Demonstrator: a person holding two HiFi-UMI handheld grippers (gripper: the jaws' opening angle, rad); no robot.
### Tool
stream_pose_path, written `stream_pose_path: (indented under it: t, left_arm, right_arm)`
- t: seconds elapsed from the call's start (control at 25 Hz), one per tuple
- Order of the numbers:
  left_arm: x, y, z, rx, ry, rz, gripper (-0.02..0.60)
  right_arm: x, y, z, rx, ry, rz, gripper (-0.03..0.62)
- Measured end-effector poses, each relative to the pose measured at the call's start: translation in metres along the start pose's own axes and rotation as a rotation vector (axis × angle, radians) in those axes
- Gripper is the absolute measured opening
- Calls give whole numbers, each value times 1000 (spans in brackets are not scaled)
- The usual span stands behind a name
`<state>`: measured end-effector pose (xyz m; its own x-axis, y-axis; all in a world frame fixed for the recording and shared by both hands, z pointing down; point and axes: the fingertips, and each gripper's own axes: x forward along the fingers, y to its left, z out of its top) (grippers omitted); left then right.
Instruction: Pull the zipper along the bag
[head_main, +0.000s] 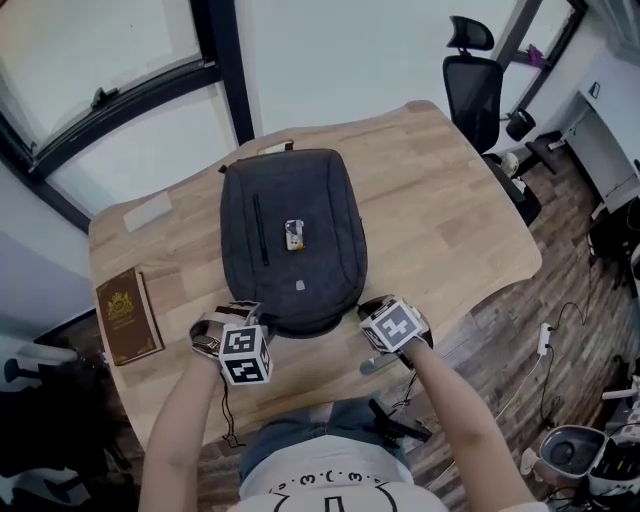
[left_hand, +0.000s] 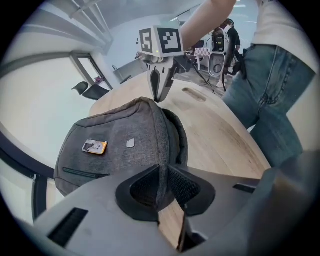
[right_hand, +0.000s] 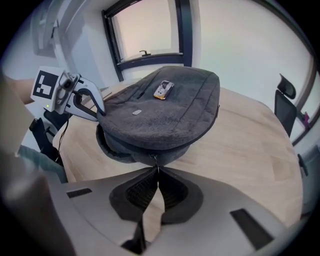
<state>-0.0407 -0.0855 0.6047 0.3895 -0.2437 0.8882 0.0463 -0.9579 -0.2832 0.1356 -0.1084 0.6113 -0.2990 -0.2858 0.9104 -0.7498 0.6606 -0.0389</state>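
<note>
A dark grey backpack (head_main: 292, 238) lies flat on the wooden table (head_main: 450, 220), with a small orange tag (head_main: 293, 236) on its front. My left gripper (head_main: 240, 312) is at the bag's near left corner, shut on a fold of the backpack fabric (left_hand: 161, 165). My right gripper (head_main: 373, 306) is at the near right corner. In the right gripper view its jaws are closed on the small metal zipper pull (right_hand: 155, 162) at the bag's rim. The zipper gapes open along the near edge (right_hand: 112, 145) between the two grippers.
A brown book (head_main: 128, 315) lies at the table's left edge and a pale flat label (head_main: 148, 212) behind it. A black office chair (head_main: 475, 85) stands past the far right corner. The person's jeans (left_hand: 272, 95) are close to the near table edge.
</note>
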Motion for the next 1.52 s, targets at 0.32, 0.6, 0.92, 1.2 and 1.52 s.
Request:
stream_pose_path:
  t: [0.32, 0.6, 0.92, 1.2, 1.52]
  left_arm:
    - [4, -2, -4, -17, 107, 36, 57]
    - [6, -1, -5, -30, 209, 73, 55]
    - [7, 2, -8, -50, 329, 111, 55]
    - [-2, 4, 1, -263, 406, 157, 81]
    - [20, 40, 111, -602, 118, 178, 162]
  right_arm:
    - [10, -36, 4, -183, 23, 78, 66]
    - [18, -69, 12, -347, 41, 146, 69]
    - [28, -96, 27, -515, 46, 210, 72]
    - [27, -88, 29, -495, 70, 293, 52]
    - [33, -84, 31, -516, 67, 330, 52]
